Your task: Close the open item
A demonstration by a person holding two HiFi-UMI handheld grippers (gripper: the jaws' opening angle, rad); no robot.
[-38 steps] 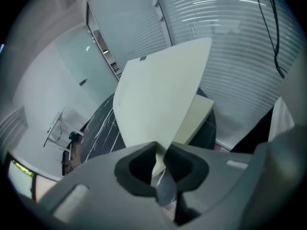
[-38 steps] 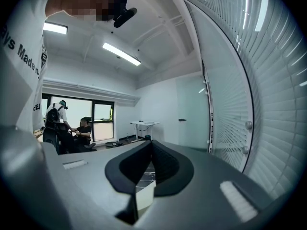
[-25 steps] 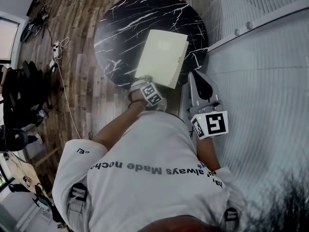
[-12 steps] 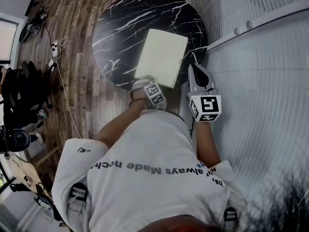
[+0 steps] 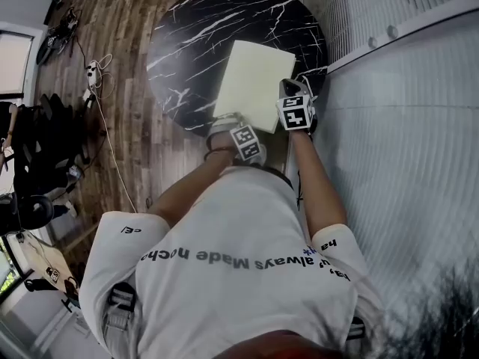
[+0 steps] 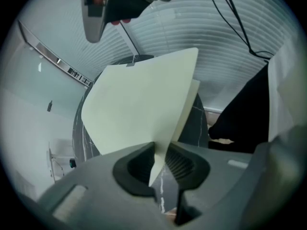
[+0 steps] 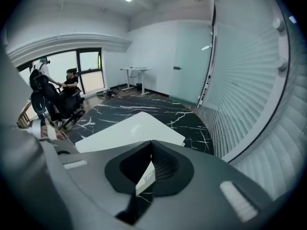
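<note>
Person seen from above, standing at a round black marble-patterned surface point(image 5: 187, 43) beside a ribbed white wall point(image 5: 404, 126), with a tool in each hand. A pale yellow-green folder point(image 5: 253, 81) lies on the near right part of the surface, one corner pointing toward the wall. The left tool point(image 5: 228, 120) pinches the folder's near edge. In the left gripper view its ridged pads clamp the thin front cover, which rises at a slant from the jaws. A second pale leaf shows just behind the cover's right edge, so the folder looks not quite shut. Holding the cover by that edge probably lets the person steer it down onto the leaf beneath rather than let it drop. The right tool point(image 5: 290, 88) sits at the folder's right edge, its marker cube facing up. In the right gripper view its jaws are pressed together at the tips, low over the cover, and a sliver of the folder bearing a small label shows through the gap behind the tips. Whether that sliver is nipped is unclear. The tool seems placed to press the free side flat or to steady the folder against sliding. Closing appears nearly finished, with the cover not yet laid flat and released. A wood floor point(image 5: 127, 126) with cables point(image 5: 97, 111) shows at left.
</note>
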